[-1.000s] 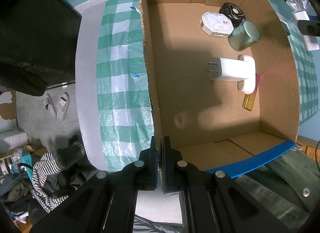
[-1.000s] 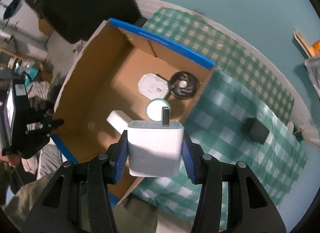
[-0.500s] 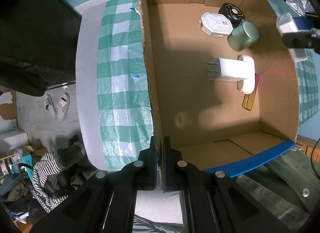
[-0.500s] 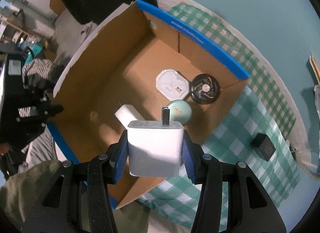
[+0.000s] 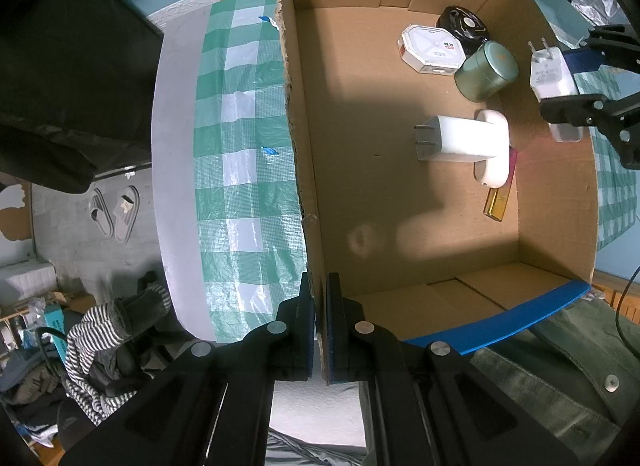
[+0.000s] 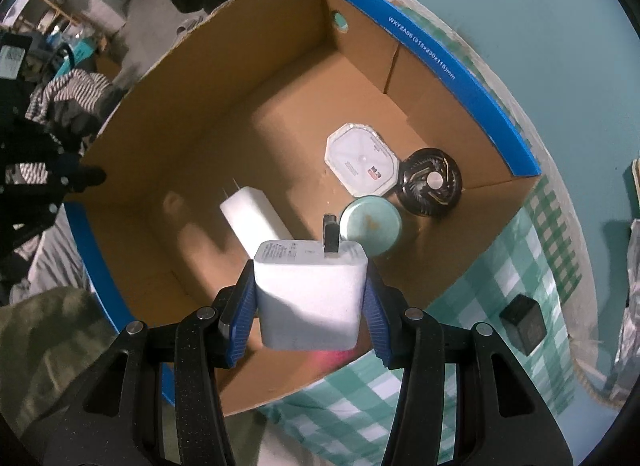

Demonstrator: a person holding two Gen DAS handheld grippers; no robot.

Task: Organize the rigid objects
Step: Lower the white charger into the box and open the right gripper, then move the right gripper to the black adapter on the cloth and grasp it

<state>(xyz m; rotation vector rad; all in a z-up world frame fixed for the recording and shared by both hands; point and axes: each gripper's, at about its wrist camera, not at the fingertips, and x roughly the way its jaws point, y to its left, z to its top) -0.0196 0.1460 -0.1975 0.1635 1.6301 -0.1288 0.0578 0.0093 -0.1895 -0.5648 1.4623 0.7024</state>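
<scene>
I have the left claw point(image 5: 320, 330) closed on the near corner of the cardboard box point(image 5: 304, 169), one pad on each face of its wall; in my judgement this steadies the box on the table point(image 5: 176, 169) while the other hand loads it. The right claw point(image 6: 310, 302) grips a white charger point(image 6: 310, 298) by its two flat sides, prongs pointing away from the camera, which leaves its underside free for setting down. The charger hangs above the box's right wall, over the interior, not touching anything below.

Inside, along that same side, lie a white octagonal case point(image 6: 362, 163), a black round disc point(image 6: 432, 181), a green tin point(image 6: 370, 225) and a second white plug adapter point(image 6: 256, 217). The left half of the floor is bare, so room remains. A small black cube point(image 6: 524, 324) sits on the checked cloth point(image 6: 520, 258) outside the box, apparently not yet sorted.
</scene>
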